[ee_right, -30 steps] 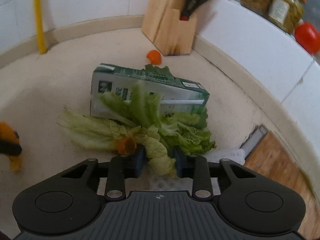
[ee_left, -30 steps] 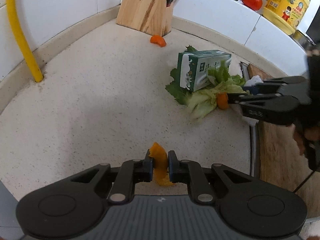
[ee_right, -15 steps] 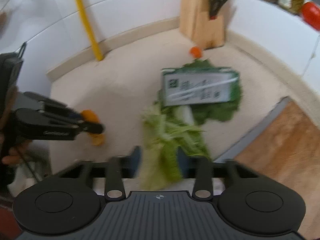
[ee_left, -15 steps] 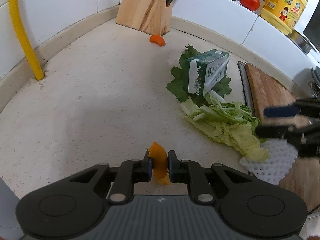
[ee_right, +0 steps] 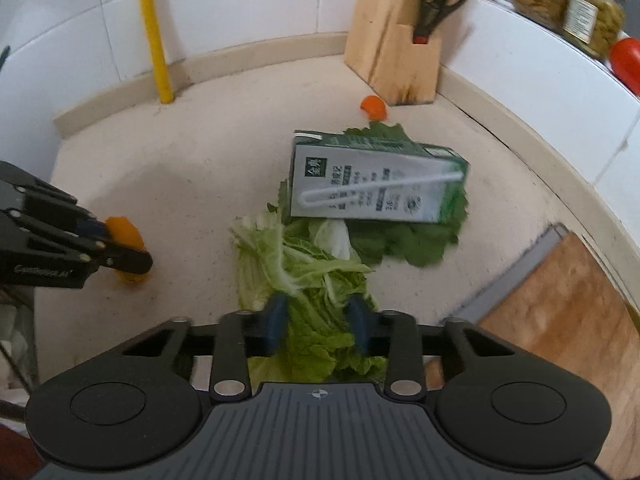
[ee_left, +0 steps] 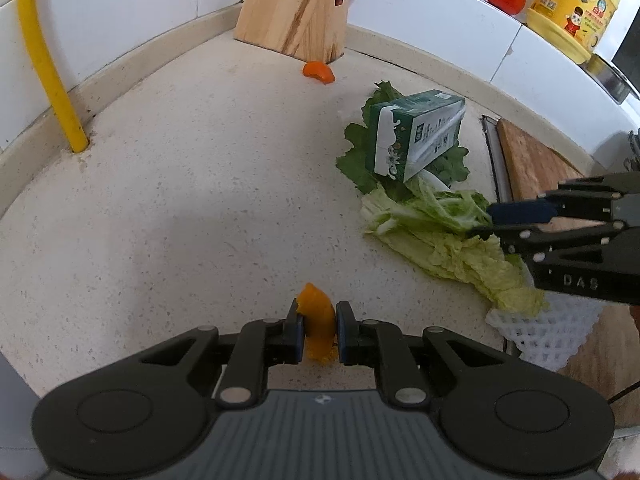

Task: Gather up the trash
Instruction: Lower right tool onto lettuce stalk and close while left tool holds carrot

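An orange peel (ee_left: 316,322) is pinched upright in the left gripper (ee_left: 318,330). The right gripper (ee_right: 318,324) is being closed around pale cabbage leaves (ee_right: 308,280), long axis running near-to-far, just near of the carton (ee_right: 372,184) lying crosswise.

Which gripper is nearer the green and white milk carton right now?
Right. The right gripper, closing around pale cabbage leaves, sits just short of the green and white milk carton; the left gripper holds orange peel farther off.
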Available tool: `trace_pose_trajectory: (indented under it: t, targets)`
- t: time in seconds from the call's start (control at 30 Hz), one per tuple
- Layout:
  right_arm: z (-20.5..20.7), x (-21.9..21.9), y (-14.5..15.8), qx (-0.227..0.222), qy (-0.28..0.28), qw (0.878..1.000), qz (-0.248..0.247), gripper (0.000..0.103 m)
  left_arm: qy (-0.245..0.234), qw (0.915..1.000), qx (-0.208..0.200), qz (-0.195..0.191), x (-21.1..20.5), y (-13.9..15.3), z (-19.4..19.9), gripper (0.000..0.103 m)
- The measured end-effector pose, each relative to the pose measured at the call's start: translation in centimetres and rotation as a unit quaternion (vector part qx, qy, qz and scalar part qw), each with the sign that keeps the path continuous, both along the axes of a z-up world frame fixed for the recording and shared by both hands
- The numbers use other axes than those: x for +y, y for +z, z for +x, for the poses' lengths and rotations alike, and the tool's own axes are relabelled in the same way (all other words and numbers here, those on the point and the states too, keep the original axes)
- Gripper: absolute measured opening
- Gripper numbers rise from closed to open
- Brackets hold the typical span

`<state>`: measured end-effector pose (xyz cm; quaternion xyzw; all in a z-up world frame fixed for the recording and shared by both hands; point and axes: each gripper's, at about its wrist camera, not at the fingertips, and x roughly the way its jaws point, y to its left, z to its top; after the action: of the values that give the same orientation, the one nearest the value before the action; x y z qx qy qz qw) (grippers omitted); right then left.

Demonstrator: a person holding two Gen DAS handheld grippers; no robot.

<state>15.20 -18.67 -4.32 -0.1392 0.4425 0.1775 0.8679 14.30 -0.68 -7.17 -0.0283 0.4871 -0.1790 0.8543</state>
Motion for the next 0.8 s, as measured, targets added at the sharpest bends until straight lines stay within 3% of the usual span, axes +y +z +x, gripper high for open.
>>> trace_pose_trajectory:
  t: [0.1,0.27,0.33,0.43,0.5,0.67,0.73,0.8]
  targets:
    - [0.1,0.4,0.5,-0.004,0.014,1.000,-0.007,0.038,0.002,1.0000,0.001,-0.002,0.0,-0.1,-0.1,0.010]
    - [-0.5,1.9,0.0,-0.024,0.047,0.997,-0.057,0.049,0.000,1.0000,0.000,-0.004,0.0,0.0,-0.1,0.010]
    - [-0.6,2.4,0.0,-0.039,0.056,0.995,-0.072,0.064,0.000,1.0000,0.000,-0.003,-0.1,-0.1,0.0,0.010]
    - [-0.2,3.4,-0.5,-0.060,0.062,0.991,-0.101,0.063,-0.002,1.0000,0.000,-0.007,0.1,0.0,-0.1,0.010]
    - [0.0,3.5,-0.1,-0.062,0.061,0.992,-0.092,0.063,-0.002,1.0000,-0.001,-0.008,0.2,0.0,-0.1,0.010]
    - [1.9,3.1,-1.1,-0.030,0.062,0.994,-0.088,0.063,-0.003,0.9999,-0.001,-0.010,0.2,-0.1,0.0,0.010]
    - [3.0,2.5,-1.4,-0.007,0.040,0.997,-0.064,0.040,-0.003,0.9999,-0.005,-0.013,0.2,0.1,0.0,0.010]
    - [3.3,1.8,-0.8,0.010,0.018,0.999,-0.030,0.025,0.000,0.9998,-0.009,-0.018,0.2,0.3,0.1,0.010]
